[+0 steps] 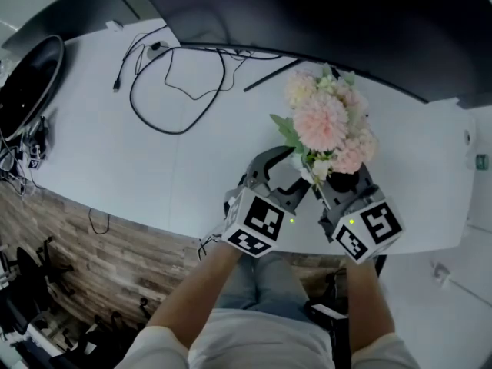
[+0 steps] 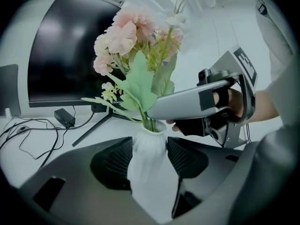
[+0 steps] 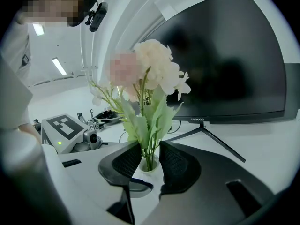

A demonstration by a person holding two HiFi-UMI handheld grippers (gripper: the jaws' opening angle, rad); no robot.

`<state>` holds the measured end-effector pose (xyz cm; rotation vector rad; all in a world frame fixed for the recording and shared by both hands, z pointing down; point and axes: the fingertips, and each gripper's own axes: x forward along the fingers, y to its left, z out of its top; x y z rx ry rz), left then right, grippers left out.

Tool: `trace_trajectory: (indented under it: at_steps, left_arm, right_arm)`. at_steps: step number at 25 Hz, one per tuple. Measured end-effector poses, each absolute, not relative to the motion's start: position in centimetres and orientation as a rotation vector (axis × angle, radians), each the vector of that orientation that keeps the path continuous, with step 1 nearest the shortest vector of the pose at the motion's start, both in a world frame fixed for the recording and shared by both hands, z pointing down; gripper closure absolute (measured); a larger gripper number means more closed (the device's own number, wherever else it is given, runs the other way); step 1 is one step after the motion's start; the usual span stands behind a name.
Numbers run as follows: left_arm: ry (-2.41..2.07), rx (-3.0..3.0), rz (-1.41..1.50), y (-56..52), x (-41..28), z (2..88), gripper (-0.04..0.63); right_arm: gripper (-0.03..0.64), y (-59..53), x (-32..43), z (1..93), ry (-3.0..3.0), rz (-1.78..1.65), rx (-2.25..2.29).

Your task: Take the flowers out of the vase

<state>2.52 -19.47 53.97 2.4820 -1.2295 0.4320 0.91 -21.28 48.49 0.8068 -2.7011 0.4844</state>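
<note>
A bunch of pink and cream artificial flowers (image 1: pixel 327 121) (image 2: pixel 136 36) (image 3: pixel 150 69) with green leaves stands in a small white vase (image 2: pixel 149 149) near the table's front edge. From above, the blooms hide the vase. My left gripper (image 1: pixel 296 177) (image 2: pixel 149 158) is shut on the vase body, one pad against each side. My right gripper (image 1: pixel 338 187) (image 3: pixel 150 158) sits higher, just over the vase mouth (image 3: pixel 149 167), and its pads close in on the green stems. One of its grey fingers (image 2: pixel 187 100) crosses in front of the stems in the left gripper view.
A large black monitor (image 1: pixel 346 21) (image 3: pixel 234 60) stands behind the flowers on thin black stand legs (image 1: pixel 269 75). Black cables (image 1: pixel 177 83) loop over the white table (image 1: pixel 115 160) to the left. A black chair (image 1: pixel 27 83) is at the far left.
</note>
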Motion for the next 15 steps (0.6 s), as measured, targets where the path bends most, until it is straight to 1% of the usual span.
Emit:
trace_trajectory:
  at_steps: [4,7,15]
  left_arm:
    - [-1.223,2.479,0.425,-19.54,2.35,54.05,0.359]
    - [-1.220,2.479,0.430,-19.51,2.40,54.18,0.359]
    - [-1.214,2.483,0.444,-19.54,2.52,54.32,0.359]
  right_arm:
    - [0.528,-21.42,0.76,48.40,-2.700,0.468,0.826]
    - [0.548,-21.33,0.82,48.33,-2.701,0.467,0.830]
    - [0.557,-21.58,1.20,48.02,-2.706,0.509,0.859]
